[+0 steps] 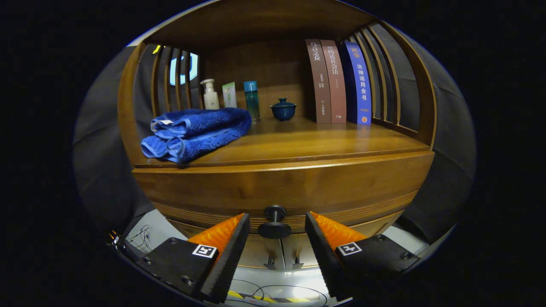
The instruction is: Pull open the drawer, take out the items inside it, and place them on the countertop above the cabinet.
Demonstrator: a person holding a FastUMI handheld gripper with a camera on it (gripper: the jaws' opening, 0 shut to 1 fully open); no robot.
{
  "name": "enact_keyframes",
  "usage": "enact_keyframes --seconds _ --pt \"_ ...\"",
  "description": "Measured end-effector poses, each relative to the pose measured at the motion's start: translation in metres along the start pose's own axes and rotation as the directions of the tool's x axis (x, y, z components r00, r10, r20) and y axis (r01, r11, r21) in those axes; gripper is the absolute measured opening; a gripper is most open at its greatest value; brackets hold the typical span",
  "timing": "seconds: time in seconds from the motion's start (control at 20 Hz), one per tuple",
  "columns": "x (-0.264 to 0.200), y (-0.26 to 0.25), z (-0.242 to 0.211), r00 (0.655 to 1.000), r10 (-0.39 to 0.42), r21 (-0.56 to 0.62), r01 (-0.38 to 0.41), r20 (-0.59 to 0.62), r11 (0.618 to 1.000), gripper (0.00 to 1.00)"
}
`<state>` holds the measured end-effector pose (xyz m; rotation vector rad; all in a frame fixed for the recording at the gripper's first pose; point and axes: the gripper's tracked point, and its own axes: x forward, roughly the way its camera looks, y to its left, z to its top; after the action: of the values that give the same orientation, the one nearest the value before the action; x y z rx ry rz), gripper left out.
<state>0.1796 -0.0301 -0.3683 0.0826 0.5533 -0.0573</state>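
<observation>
the claw is spread wide. its two orange and black fingers sit one on each side of the round black knob, with gaps on both sides, so they do not touch it. the knob sticks out from the front of the wooden drawer. the drawer looks shut, so what is inside it is hidden.

just above the knob is the brown countertop of the cabinet. up and to the left of the knob, a folded blue towel lies on the countertop near its front edge. behind the towel, farther from the knob, stand three things in a row: a white pump bottle, a pale green tube and a teal bottle. almost straight above the knob, at the back of the countertop, sits a small dark blue cup with a lid. up and to the right of the knob, three books stand upright and touch each other: two brown books and one blue book. thin wooden slats close in the sides of the shelf.

below the knob are two cabinet doors with small dark handles. lower down, thin wires lie on a pale floor.
</observation>
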Motion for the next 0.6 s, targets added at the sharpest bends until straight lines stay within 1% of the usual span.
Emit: enact_keyframes --seconds 0.1,0.15,0.2,0.25,0.3,0.35,0.4,0.45,0.6 --pt "0.010 0.002 -0.005 1.000 -0.003 0.001 0.003 -0.018 1.000 0.78" --pt "0.013 0.003 -0.008 1.000 0.001 -0.008 -0.001 -0.029 1.000 0.70" --pt "0.010 0.002 -0.006 1.000 -0.014 -0.023 0.014 -0.026 1.000 0.61" --pt "0.018 0.001 -0.009 1.000 -0.017 -0.031 0.016 -0.018 0.999 0.53" --pt "0.011 0.002 -0.007 1.000 -0.018 -0.033 0.018 -0.013 0.999 0.45" --pt "0.014 0.002 -0.006 1.000 -0.023 -0.034 0.022 -0.011 0.999 0.38" --pt "0.013 0.002 -0.007 1.000 -0.025 -0.037 0.024 -0.011 0.999 0.38" --pt "0.012 0.002 -0.006 1.000 -0.026 -0.041 0.026 -0.017 0.999 0.30" --pt "0.011 0.003 -0.007 0.999 -0.026 -0.031 0.026 -0.023 0.999 0.30"
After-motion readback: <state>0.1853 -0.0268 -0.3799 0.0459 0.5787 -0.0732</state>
